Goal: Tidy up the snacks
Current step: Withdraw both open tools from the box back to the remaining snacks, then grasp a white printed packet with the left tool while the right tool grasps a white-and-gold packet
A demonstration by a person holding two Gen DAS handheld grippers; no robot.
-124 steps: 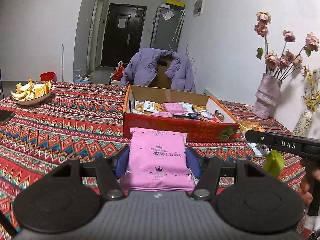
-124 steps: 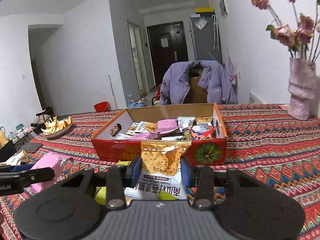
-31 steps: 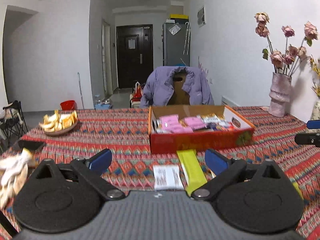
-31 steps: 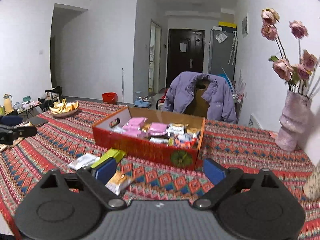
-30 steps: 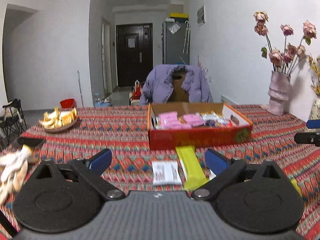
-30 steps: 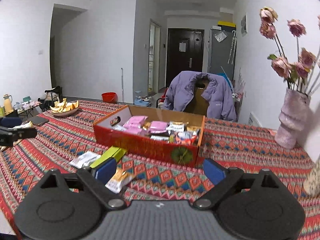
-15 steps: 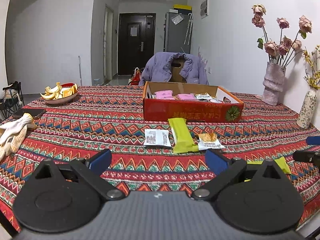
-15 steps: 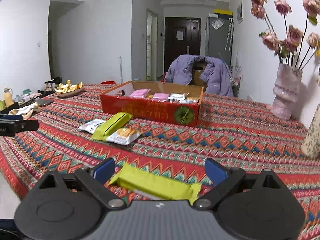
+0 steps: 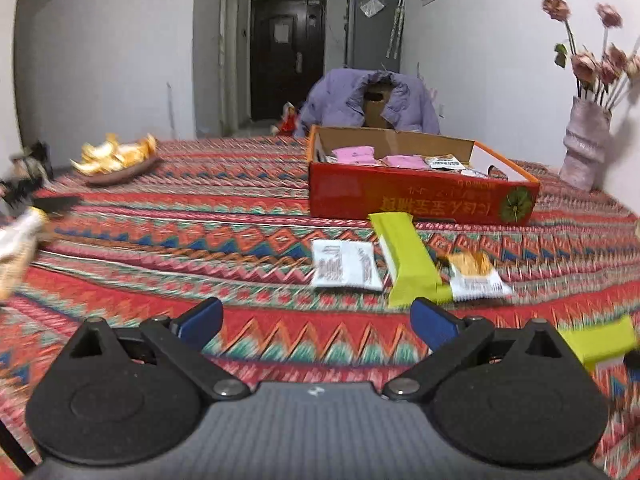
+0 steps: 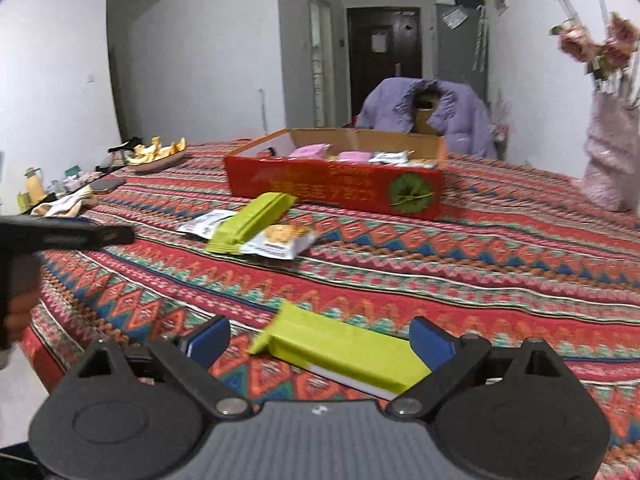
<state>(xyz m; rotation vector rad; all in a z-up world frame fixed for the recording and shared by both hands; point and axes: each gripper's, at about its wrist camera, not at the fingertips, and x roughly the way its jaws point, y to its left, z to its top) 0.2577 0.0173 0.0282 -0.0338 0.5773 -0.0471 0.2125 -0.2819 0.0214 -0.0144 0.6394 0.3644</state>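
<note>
- Snacks lie loose on the bench ahead of both my tongs: a green bar (image 10: 340, 350) sits flat just in front of my right tongs (image 10: 320, 340), partly between the spread blue fingers (image 10: 430, 340) but touched by neither.
- My left tongs (image 9: 316, 326) are spread wide too, holding nothing, over bare cloth; the nearest packets lie ahead and a little to the right.
- That cluster has three packets: a white packet (image 9: 345, 265), a long green bar (image 9: 406, 260) and an orange-and-white packet (image 9: 476, 276), the bar overlapping the orange one.
- Behind them stands one red cardboard box (image 9: 420, 196), open, with pink packets (image 9: 354, 155) and others inside; I cannot count them all.
- So I count two green bars outside the box.
- The bench wears a red zigzag-patterned cloth (image 10: 480, 248).
- One dish of orange peel (image 9: 116, 158) sits far left, one pale vase of dried roses (image 9: 584, 144) far right.
- A purple jacket (image 9: 360, 100) hangs on a chair behind; a dark door (image 9: 286, 56) and white walls beyond.
</note>
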